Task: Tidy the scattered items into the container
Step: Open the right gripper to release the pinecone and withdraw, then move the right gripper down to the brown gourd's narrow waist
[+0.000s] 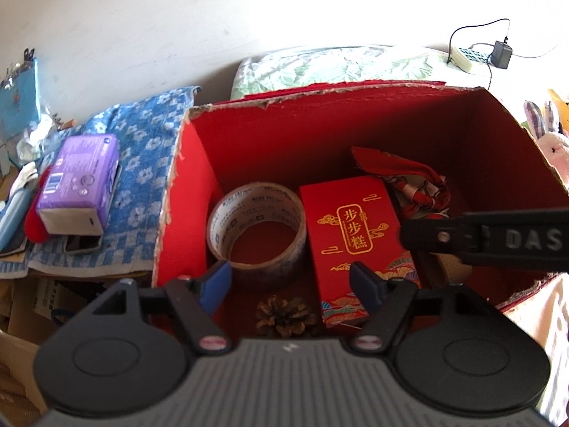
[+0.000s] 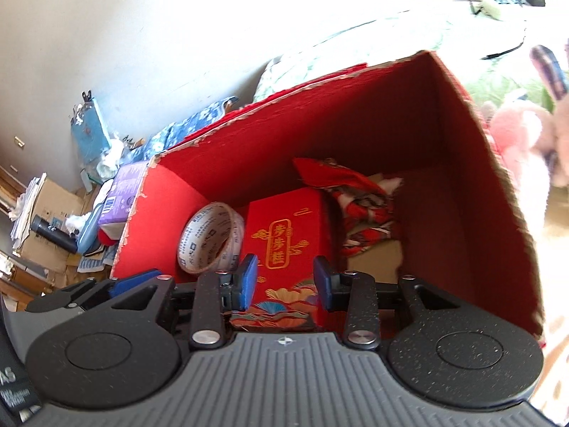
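Observation:
The open red cardboard box [image 1: 249,142] [image 2: 473,213] holds a roll of clear tape [image 1: 256,227] [image 2: 209,242], a red gift box with gold characters [image 1: 355,245] [image 2: 284,245], a red patterned cloth [image 1: 409,185] [image 2: 359,206] and a pine cone [image 1: 286,316]. My left gripper [image 1: 290,284] is open and empty above the box's near side, over the pine cone. My right gripper [image 2: 286,281] is open and empty above the gift box; its arm shows in the left wrist view [image 1: 498,242].
A purple tissue pack [image 1: 80,185] [image 2: 121,195] lies on a blue flowered towel [image 1: 142,163] left of the box, with a phone [image 1: 83,243] under it. A pink plush rabbit [image 2: 522,131] sits right of the box. A power strip [image 1: 469,58] lies behind.

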Demonstrator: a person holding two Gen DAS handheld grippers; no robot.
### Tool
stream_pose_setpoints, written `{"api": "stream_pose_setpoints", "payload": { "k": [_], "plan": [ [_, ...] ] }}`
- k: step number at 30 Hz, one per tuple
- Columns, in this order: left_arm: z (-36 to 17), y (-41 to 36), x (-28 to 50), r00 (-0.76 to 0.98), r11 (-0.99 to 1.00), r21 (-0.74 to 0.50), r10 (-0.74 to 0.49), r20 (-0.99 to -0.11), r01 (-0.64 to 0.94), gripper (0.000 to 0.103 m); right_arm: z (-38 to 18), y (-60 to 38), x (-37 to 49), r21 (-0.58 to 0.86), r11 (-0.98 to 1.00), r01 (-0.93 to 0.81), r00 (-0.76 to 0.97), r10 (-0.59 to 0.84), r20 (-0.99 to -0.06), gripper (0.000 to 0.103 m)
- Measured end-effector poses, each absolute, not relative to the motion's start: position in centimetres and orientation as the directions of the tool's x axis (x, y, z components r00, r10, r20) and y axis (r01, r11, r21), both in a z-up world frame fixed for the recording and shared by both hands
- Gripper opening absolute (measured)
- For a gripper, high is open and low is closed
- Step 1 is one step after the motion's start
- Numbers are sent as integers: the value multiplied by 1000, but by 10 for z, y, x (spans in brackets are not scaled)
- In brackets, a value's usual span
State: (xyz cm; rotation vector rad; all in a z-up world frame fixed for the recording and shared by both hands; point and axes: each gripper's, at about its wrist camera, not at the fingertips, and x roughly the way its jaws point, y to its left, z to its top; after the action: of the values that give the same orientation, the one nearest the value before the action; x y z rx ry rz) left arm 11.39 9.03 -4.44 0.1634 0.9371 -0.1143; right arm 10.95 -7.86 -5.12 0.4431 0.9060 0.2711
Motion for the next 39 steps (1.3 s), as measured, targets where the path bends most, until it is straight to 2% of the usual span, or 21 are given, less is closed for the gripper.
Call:
{"api": "stream_pose_setpoints", "payload": {
  "k": [5, 7, 9, 13, 20, 29, 31, 34, 39],
  "plan": [
    [-44, 91, 110, 606, 986, 106, 6, -796, 130, 84, -44, -78, 93, 439, 896, -64, 654, 370, -660, 40],
    [-41, 90, 108, 618, 987, 105, 8, -786, 122, 88, -40, -81, 85, 441, 895, -68, 687, 362, -630, 42],
    [-35, 88, 103, 643, 987, 108, 9, -766, 115, 98, -32, -85, 77, 432, 898, -79, 721, 351, -598, 43],
    [-22, 81, 95, 687, 986, 128, 21, -726, 105, 99, -15, -93, 56, 411, 904, -113, 781, 337, -526, 49],
    [-15, 70, 91, 687, 987, 118, 12, -727, 108, 99, 1, -112, 21, 336, 929, -154, 842, 302, -448, 54],
    [3, 74, 61, 699, 997, 82, 50, -714, 11, 99, -4, -149, -9, 279, 915, -291, 803, 392, -450, 55],
    [12, 80, 45, 711, 999, 49, 41, -702, -10, 99, -6, -157, -12, 271, 903, -333, 782, 425, -456, 60],
    [19, 83, 19, 730, 1000, 18, 15, -684, -4, 102, -21, -164, -11, 257, 899, -355, 740, 438, -511, 62],
    [-14, 70, -12, 672, 997, -76, -52, -739, -6, 102, -49, -170, -3, 302, 868, -394, 630, 494, -600, 61]
  ]
}}
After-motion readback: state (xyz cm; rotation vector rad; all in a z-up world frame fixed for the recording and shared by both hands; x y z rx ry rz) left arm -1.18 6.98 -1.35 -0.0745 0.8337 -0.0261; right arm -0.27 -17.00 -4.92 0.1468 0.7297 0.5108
